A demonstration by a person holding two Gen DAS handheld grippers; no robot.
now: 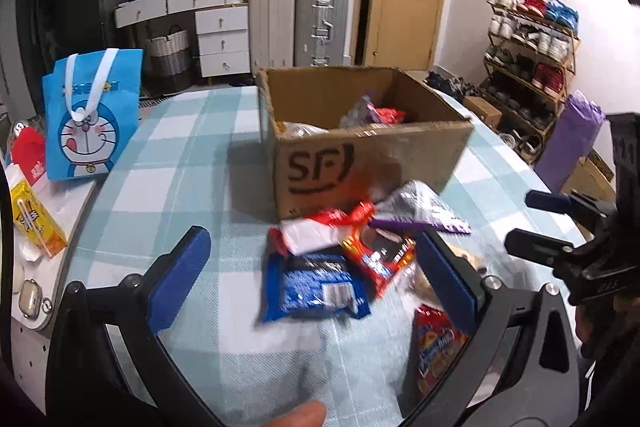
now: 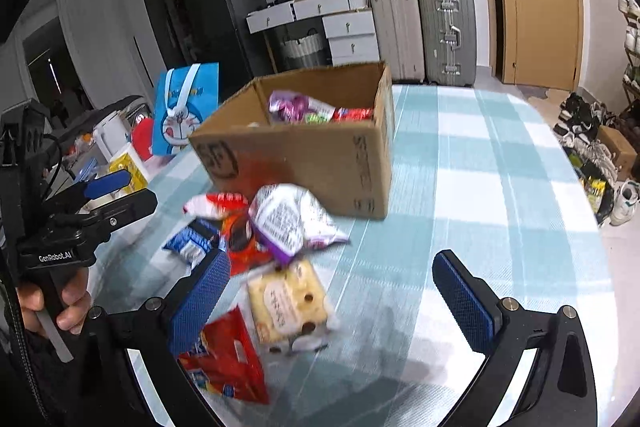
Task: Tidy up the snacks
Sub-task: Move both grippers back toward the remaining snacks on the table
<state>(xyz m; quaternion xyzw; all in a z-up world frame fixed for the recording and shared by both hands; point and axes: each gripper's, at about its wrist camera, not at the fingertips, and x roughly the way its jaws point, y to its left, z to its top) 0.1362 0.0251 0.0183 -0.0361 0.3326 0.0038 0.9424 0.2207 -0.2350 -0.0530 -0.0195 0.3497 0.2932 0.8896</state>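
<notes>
An open cardboard box point(image 1: 360, 163) marked SF stands on the checked tablecloth with a few snack packets inside. In front of it lies a heap of snacks: a blue packet point(image 1: 312, 287), a red packet point(image 1: 376, 255), a silver and purple bag point(image 1: 420, 207). My left gripper point(image 1: 314, 237) hangs open over the blue packet, pads clear of it. In the right wrist view, my right gripper point(image 2: 332, 259) is open above a yellow cracker packet point(image 2: 288, 303), beside a red packet point(image 2: 228, 359) and the silver bag point(image 2: 292, 219). Neither gripper holds anything.
A blue cartoon gift bag point(image 1: 90, 115) and a yellow drink carton point(image 1: 36, 223) stand at the table's left edge. Suitcases point(image 1: 296, 23) and drawers line the far wall; a shoe rack point(image 1: 528, 67) is at the right. Bare tablecloth point(image 2: 480, 167) lies right of the box.
</notes>
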